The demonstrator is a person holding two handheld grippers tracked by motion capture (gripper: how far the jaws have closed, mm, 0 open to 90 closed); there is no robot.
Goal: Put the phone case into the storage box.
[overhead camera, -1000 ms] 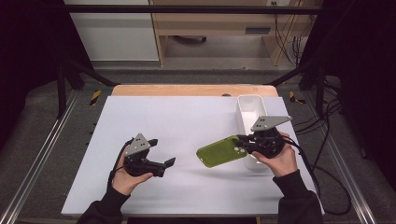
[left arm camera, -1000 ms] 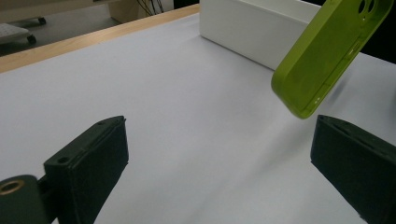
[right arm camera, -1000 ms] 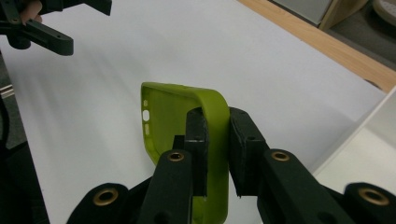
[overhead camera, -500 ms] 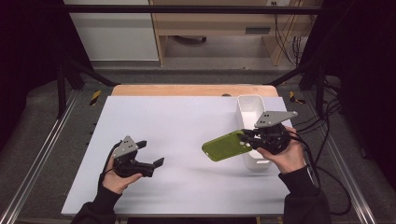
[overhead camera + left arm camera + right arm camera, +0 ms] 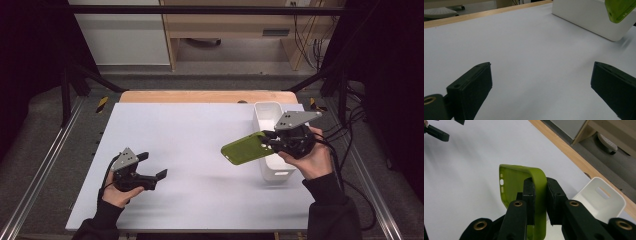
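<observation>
Pinching a green phone case (image 5: pixel 246 148), the right claw (image 5: pixel 270 142) held it beside the white bin (image 5: pixel 268 111). The left claw (image 5: pixel 152 165) was spread wide over the table (image 5: pixel 200 130).

Bright even overhead light, dark surroundings, soft shadows, slight close-up blur

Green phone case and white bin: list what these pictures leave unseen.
- Green phone case: near end hidden behind the right gripper jaws, right gripper view; cut off by the top edge, left gripper view.
- White bin: floor hidden by case and gripper, high view.
- Bin contents: cannot tell.
</observation>
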